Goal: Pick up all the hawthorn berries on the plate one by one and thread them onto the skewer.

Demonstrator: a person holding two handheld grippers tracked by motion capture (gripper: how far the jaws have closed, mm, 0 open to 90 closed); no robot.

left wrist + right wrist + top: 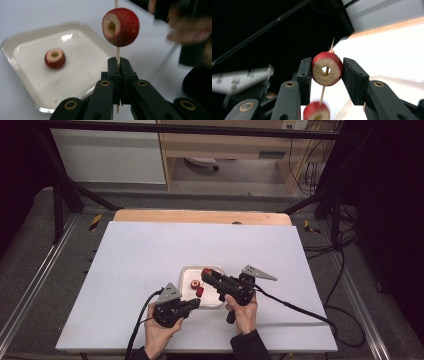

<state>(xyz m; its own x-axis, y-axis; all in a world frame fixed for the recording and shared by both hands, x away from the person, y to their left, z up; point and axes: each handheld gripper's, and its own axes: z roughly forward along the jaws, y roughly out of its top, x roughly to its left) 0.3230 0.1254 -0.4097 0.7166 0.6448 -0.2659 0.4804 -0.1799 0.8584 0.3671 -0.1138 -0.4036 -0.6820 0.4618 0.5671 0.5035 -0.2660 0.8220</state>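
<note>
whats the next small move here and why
Probably slide the right gripper down the skewer so its fruit piece meets the lower one. The skewer already runs through its hole, the left gripper clamps the stick, and a gap remains between the pieces.

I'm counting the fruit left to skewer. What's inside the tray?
One cored red fruit lies in the white tray, hollow up, on its bare floor. In the high view the left gripper covers the near edge, so anything there is hidden.

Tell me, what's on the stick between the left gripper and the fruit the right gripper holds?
Another red fruit, threaded lower on the stick, seen in the right gripper view.
</note>
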